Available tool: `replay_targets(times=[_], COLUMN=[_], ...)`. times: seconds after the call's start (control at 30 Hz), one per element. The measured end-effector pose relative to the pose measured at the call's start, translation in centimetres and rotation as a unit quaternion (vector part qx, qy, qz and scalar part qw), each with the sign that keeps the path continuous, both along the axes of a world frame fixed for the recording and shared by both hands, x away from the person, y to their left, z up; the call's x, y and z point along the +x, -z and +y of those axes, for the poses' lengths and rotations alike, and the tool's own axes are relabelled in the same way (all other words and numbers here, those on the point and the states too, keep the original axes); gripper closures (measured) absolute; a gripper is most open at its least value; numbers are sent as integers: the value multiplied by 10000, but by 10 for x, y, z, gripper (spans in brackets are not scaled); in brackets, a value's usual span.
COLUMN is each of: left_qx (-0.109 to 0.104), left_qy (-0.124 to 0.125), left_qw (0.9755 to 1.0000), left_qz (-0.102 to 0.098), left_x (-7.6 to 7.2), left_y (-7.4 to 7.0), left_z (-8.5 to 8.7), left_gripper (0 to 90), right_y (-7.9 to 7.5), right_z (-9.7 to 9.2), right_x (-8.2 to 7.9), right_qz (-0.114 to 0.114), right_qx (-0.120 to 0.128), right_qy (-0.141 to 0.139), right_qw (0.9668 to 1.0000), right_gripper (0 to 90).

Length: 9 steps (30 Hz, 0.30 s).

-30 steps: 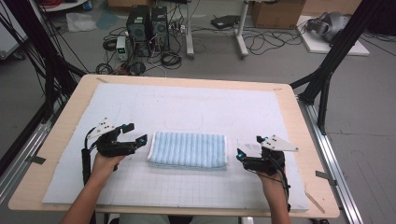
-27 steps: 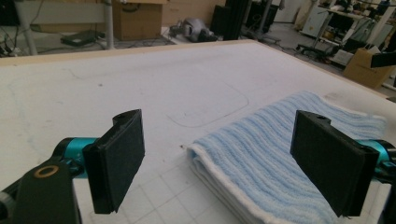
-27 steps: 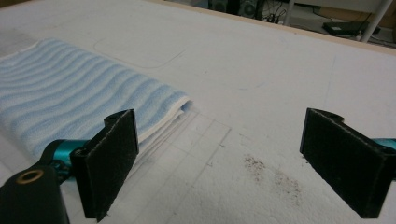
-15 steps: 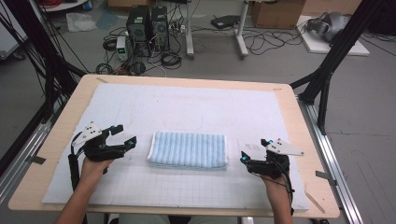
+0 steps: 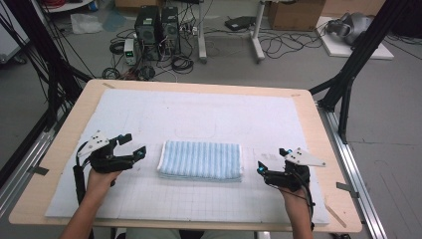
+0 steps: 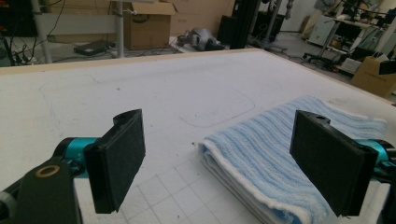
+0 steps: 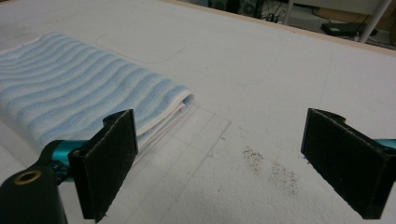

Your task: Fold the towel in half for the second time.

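Observation:
A folded blue and white striped towel (image 5: 200, 160) lies flat in the middle of the white mat (image 5: 199, 117). My left gripper (image 5: 134, 145) rests to the towel's left, open and empty, a short gap away from its edge. In the left gripper view the towel (image 6: 280, 154) lies ahead between the wide-apart pads (image 6: 116, 161). My right gripper (image 5: 271, 160) sits to the towel's right, also open and empty, apart from the cloth. The right gripper view shows the towel's corner (image 7: 84, 100) ahead of the left pad.
The mat covers a wooden table (image 5: 343, 199) with rails on both sides. Faint brown specks (image 7: 271, 165) mark the mat near my right gripper. Computers, cables and boxes (image 5: 159, 25) lie on the floor beyond the far edge.
My left gripper has drawn back to the left, away from the towel's edge. The right gripper has shifted slightly toward the near edge. The towel has not moved.

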<state>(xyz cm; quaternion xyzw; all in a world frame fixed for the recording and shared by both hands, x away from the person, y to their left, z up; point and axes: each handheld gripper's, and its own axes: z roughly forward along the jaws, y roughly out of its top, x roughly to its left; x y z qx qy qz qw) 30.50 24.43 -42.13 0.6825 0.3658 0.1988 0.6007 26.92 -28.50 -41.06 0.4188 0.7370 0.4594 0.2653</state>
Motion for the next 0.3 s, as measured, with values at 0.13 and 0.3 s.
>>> replay_targets(times=[0.13,0.3], left_qx=[-15,-33], left_qy=[6,12], left_qw=[10000,10000], left_qz=[-24,-27], left_x=[0,0], left_y=[-1,-2], left_z=[0,-1], left_gripper=[187,187], right_y=[0,-1], right_z=[0,2], right_x=[1,1], right_qz=[-31,-15], right_qx=[16,41], right_qy=[-3,-25], right_qw=[10000,10000], right_gripper=[100,101])
